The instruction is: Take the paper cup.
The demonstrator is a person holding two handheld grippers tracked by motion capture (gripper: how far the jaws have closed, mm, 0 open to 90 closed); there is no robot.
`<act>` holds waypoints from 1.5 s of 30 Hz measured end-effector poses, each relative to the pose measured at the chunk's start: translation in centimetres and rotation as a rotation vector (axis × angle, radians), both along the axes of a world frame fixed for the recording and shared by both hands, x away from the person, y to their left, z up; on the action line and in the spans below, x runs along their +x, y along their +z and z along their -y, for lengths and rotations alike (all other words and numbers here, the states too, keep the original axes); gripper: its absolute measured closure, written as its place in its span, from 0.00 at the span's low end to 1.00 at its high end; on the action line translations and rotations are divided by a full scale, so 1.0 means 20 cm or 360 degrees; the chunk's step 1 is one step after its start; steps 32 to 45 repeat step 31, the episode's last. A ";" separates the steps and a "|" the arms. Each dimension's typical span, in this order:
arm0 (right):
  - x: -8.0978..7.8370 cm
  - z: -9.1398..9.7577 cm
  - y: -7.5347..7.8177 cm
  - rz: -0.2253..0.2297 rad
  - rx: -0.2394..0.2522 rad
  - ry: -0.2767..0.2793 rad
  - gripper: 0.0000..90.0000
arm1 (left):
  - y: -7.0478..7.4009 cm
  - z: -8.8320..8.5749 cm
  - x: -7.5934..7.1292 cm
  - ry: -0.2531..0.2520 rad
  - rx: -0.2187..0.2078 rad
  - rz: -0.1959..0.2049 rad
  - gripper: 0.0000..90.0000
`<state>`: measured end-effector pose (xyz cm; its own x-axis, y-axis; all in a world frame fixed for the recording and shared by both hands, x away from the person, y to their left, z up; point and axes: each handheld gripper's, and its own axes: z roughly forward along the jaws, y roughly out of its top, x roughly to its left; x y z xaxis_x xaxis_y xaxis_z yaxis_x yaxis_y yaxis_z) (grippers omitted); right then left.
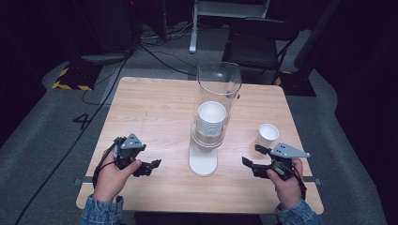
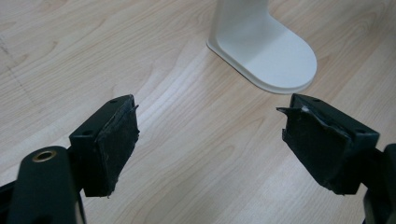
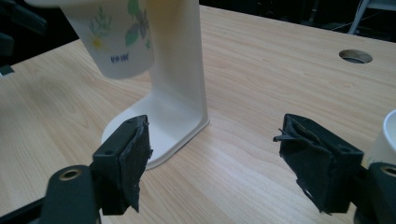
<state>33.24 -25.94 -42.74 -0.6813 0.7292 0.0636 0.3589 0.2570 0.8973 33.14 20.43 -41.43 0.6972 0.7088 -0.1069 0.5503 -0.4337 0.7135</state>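
The clear plastic cup dispenser on its white stand (image 1: 212, 117) rises at the middle of the pale wooden bench (image 1: 150, 108), loaded with a stack of white paper cups (image 1: 211, 119) whose lowest cup hangs out under the tube, probably so it can be pulled down from below. A single white paper cup (image 1: 268, 134) stands upright on the bench, right of the dispenser and near the right claw (image 1: 251, 157), likely one already drawn off, though that is a guess.

Both claws flank the dispenser's white foot (image 1: 203, 161) and hold nothing. The left claw (image 1: 152, 165) sits left of the foot with its jaws spread wide; the right claw, on the other side, is spread just as wide. Resting low and apart from the dispenser, they look ready for an approach.

The right gripper view shows what the high view cannot: the lowest cup (image 3: 114, 37) carries a printed leaf-and-flower pattern and hangs clear of the foot, in front of the stand's upright. The left gripper view shows the rounded end of the foot (image 2: 268, 53) lying flat on the wood, beyond its own jaws
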 end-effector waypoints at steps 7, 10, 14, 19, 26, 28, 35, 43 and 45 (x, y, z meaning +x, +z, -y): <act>-0.01 0.01 -0.12 0.0057 0.0014 -0.0053 0.25 | -0.01 0.00 0.00 -0.0029 0.0025 -0.0021 0.19; -0.01 0.00 -0.13 0.0051 -0.0012 -0.0041 0.25 | -0.01 0.01 0.00 -0.0031 0.0037 -0.0017 0.19; -0.01 -0.01 -0.12 0.0046 -0.0023 -0.0029 0.25 | -0.02 0.00 0.00 -0.0049 0.0041 -0.0017 0.19; 0.00 -0.02 -0.13 0.0032 -0.0031 -0.0013 0.25 | -0.02 0.00 -0.01 -0.0039 0.0032 -0.0025 0.19; 0.01 -0.03 -0.13 0.0027 -0.0036 0.0000 0.25 | -0.02 -0.03 -0.02 -0.0013 0.0053 -0.0019 0.18; 0.01 -0.03 -0.13 0.0023 -0.0034 0.0006 0.25 | -0.02 -0.02 -0.02 -0.0003 0.0052 -0.0024 0.18; 0.01 -0.03 -0.13 0.0020 -0.0041 0.0013 0.25 | -0.02 -0.02 -0.02 0.0007 0.0050 -0.0031 0.18; 0.01 -0.03 -0.13 0.0020 -0.0041 0.0013 0.25 | -0.02 -0.02 -0.02 0.0007 0.0050 -0.0031 0.18; 0.01 -0.03 -0.13 0.0020 -0.0041 0.0013 0.25 | -0.02 -0.02 -0.02 0.0007 0.0050 -0.0031 0.18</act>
